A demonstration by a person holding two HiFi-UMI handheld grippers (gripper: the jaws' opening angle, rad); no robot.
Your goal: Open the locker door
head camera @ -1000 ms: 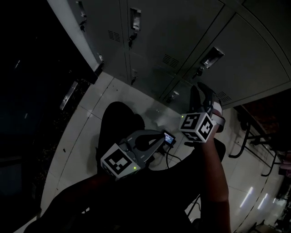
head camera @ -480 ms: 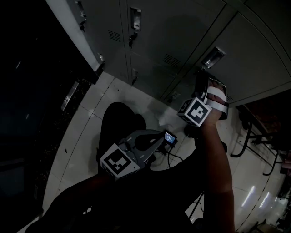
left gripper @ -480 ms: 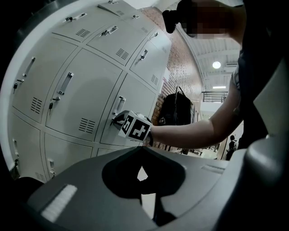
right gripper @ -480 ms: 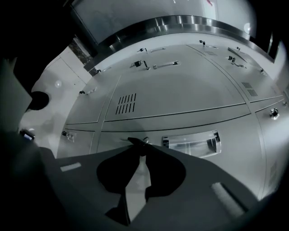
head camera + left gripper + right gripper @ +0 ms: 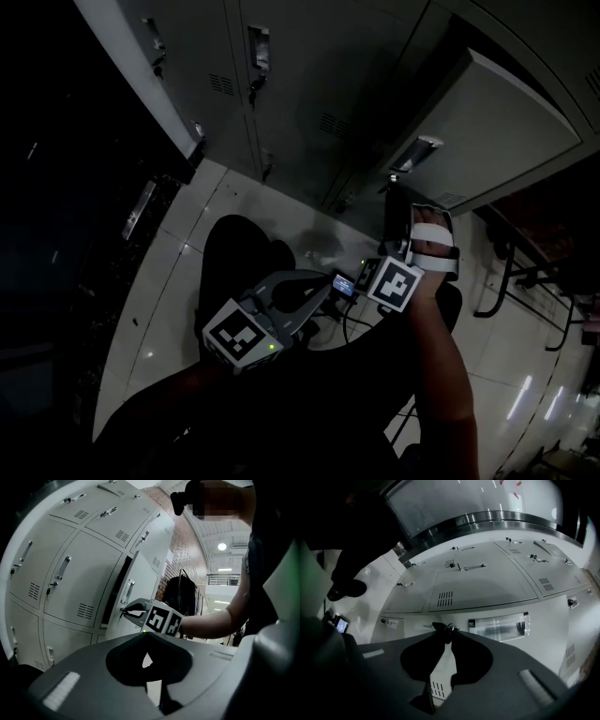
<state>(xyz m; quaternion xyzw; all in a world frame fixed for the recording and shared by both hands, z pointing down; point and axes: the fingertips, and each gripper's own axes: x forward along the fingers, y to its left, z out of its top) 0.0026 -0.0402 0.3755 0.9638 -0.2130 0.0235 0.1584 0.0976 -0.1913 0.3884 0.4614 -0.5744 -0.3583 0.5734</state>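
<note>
The grey locker door (image 5: 497,122) stands swung out from the bank, a dark gap (image 5: 115,590) showing along its edge. Its recessed chrome handle (image 5: 499,626) sits just right of the lock. My right gripper (image 5: 444,631) is at that lock, its jaws closing with the key and ring (image 5: 449,627) pinched between the tips. In the head view the right gripper (image 5: 394,195) reaches up under the handle (image 5: 417,153). My left gripper (image 5: 323,286) hangs low in front of me, jaws together, holding nothing (image 5: 149,656).
Shut locker doors (image 5: 281,75) with their own handles and vents fill the wall to the left. A dark open locker side (image 5: 56,141) stands at far left. Pale tiled floor (image 5: 169,281) lies below. A chair frame (image 5: 506,281) stands at right.
The right gripper rose to the lock and closed on the key. The locker door then swung outward from the bank. The left gripper stayed low.
</note>
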